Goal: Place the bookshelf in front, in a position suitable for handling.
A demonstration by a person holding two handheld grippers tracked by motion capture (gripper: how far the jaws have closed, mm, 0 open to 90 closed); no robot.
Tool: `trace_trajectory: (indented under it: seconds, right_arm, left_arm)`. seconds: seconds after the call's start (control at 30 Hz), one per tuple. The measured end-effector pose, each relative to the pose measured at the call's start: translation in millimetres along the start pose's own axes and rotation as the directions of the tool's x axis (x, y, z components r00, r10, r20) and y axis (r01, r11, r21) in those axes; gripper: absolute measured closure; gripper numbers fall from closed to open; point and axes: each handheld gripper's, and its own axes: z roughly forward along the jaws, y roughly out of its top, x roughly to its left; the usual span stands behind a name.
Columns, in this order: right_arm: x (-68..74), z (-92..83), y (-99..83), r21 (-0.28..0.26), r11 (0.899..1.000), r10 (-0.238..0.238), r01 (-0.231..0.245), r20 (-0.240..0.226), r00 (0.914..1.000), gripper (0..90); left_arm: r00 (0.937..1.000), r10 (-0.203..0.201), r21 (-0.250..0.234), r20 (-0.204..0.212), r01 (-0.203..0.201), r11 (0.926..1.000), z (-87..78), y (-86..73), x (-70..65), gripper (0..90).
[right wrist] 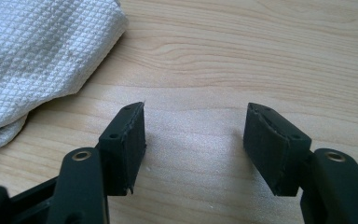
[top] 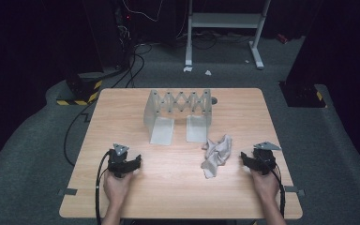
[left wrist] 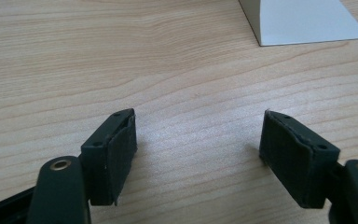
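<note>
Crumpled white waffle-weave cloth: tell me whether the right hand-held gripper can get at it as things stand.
Probably yes. The right hand-held gripper stands open with nothing between its jaws, and only bare wooden table lies between it and the crumpled white waffle-weave cloth, which sits just to its left, apart from the folding metal rack.

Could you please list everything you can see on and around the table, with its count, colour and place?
table: one, light wood, centre of the high view.
expanding rack: one, pale grey metal, far middle of the table, standing upright with two flat feet toward the person.
cloth: one, whitish, crumpled, right of centre, beside the right hand-held gripper but apart from it.
stand frame: one, white, on the floor beyond the table.
cables: several, black, on the floor at the far left.
left hand-held gripper: one, black, near left, jaws open over bare wood.
right hand-held gripper: one, black, near right, jaws open.
</note>
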Motion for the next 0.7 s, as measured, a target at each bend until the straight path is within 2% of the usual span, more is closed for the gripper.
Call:
trace_trajectory:
  seconds: [0.7]
  right_arm:
    - [1.4, -1.2, -1.0, 0.0, 1.0, 0.003, -0.003, 0.008, 1.0, 38.5]
  left_arm:
    - [1.0, 0.008, 0.003, 0.0, -0.008, 1.0, 0.4, 0.4, -0.6, 27.1]
